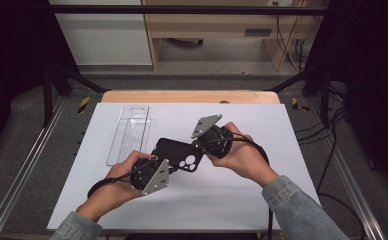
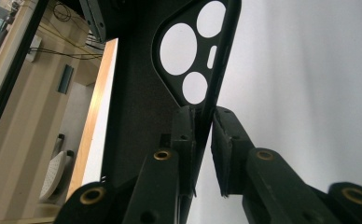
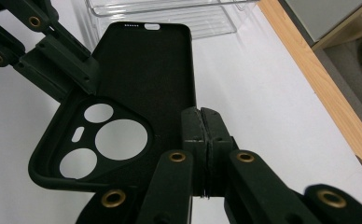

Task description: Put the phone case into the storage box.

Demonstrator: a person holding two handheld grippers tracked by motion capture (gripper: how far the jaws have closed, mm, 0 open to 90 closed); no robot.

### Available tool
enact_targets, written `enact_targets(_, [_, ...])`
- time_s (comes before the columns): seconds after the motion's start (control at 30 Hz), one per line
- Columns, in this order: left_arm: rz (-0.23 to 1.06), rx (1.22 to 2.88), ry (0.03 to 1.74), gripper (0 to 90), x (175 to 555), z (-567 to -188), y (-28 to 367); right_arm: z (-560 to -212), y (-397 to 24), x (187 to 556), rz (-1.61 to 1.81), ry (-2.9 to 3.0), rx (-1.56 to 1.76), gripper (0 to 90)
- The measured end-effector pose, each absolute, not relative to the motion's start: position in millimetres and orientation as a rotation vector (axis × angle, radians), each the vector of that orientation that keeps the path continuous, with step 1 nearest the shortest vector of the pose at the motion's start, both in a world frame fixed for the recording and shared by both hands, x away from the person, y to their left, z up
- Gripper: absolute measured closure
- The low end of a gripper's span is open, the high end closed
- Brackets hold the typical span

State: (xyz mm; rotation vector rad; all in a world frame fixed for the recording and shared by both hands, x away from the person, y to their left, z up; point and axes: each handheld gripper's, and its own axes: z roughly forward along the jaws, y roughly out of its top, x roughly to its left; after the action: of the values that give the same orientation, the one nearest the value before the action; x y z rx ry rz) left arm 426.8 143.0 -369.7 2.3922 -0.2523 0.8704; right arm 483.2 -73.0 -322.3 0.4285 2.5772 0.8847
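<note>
White mat (image 1: 262, 200) lies under us, a clear tray (image 1: 129, 131) at its far left. Above it we hold the phone case (image 1: 178, 153): right gripper (image 3: 202, 114) clamped on one edge, left gripper (image 2: 202, 122) pinching the camera-hole rim. We should keep both grips firm and level, avoiding twist.

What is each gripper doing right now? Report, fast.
Left gripper: closed on the side edge of the black soft phone case with round camera cut-outs.
Right gripper: closed, clamping the case's opposite edge.
</note>
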Motion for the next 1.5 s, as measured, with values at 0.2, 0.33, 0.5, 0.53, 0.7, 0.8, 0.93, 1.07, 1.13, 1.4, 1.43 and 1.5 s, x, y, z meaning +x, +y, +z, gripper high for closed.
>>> enact_targets(0.2, [0.879, 2.39, -0.261, 82.6, 424, -371, 142, -322, -73, 484, 0.888, 2.582, 0.435, 89.9])
enact_targets(0.33, [0.882, 2.384, -0.263, 83.9, 423, -372, 141, -322, -72, 486, 0.892, 2.588, 0.438, 89.8])
enact_targets(0.5, [0.891, 2.381, -0.267, 84.2, 423, -371, 141, -322, -73, 488, 0.902, 2.59, 0.439, 89.3])
enact_targets(0.53, [0.89, 2.381, -0.267, 84.3, 423, -371, 140, -321, -73, 489, 0.91, 2.593, 0.444, 89.1])
enact_targets(0.7, [0.889, 2.378, -0.254, 84.5, 424, -371, 140, -320, -76, 491, 0.957, 2.583, 0.458, 79.6])
enact_targets(0.8, [0.892, 2.379, -0.242, 84.5, 425, -372, 141, -316, -80, 491, 1.023, 2.55, 0.481, 70.3])
enact_targets(0.93, [0.903, 2.378, -0.225, 84.5, 426, -373, 141, -310, -89, 491, 1.089, 2.488, 0.54, 57.0])
enact_targets(1.07, [0.902, 2.352, -0.184, 84.5, 428, -374, 140, -304, -98, 490, 1.144, 2.424, 0.586, 44.2])
enact_targets(1.13, [0.91, 2.347, -0.177, 84.5, 429, -373, 140, -302, -102, 490, 1.171, 2.386, 0.608, 35.7])
enact_targets(1.4, [0.881, 2.252, -0.07, 84.6, 431, -375, 139, -294, -121, 487, 1.272, 2.223, 0.689, 15.9])
enact_targets(1.43, [0.879, 2.253, -0.052, 84.6, 432, -375, 140, -293, -123, 487, 1.278, 2.208, 0.699, 13.9])
enact_targets(1.5, [0.885, 2.243, -0.026, 84.6, 433, -372, 142, -291, -129, 485, 1.288, 2.176, 0.709, 11.6])
